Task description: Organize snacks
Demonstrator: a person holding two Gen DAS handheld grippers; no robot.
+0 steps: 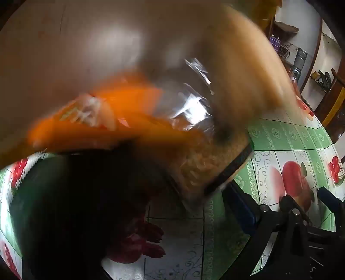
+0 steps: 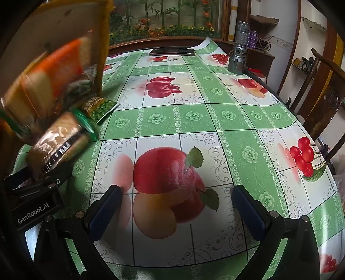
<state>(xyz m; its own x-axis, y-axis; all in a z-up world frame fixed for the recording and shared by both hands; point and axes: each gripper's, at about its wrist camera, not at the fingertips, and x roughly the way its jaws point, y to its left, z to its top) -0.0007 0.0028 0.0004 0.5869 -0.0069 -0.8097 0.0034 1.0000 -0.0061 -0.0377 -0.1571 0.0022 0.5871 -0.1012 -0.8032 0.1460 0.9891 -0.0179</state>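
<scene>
Left wrist view first, and it's a smear: an orange snack packet [image 1: 103, 116] fills the middle, with a clear cellophane pack of crackers [image 1: 194, 155] pressed right up to the lens, both heavily blurred. Behind them is the pale inside of what looks like a cardboard box [image 1: 86, 43]. In the lower right corner sit the right gripper's [image 1: 286, 204] blue-padded fingers, over the fruit-print tablecloth [image 1: 280, 137]. The left gripper's own fingers can't be picked out in the blur.

Over to the right wrist view — much cleaner. The right gripper [image 2: 175, 206] hangs spread wide over a printed apple, nothing between its blue pads [image 2: 103, 206]. At far left, the cracker pack [image 2: 58, 142] and orange packet [image 2: 54, 71] tumble out of the tilted box [image 2: 64, 17], above the left gripper [image 2: 38, 189], which seems to grip nothing. A green pea packet [image 2: 100, 107] lies flat on the cloth just beyond.

The risk as I read it: loose packs sliding off the near table edge, or crackers crushed if the jaws pinch hard.
</scene>
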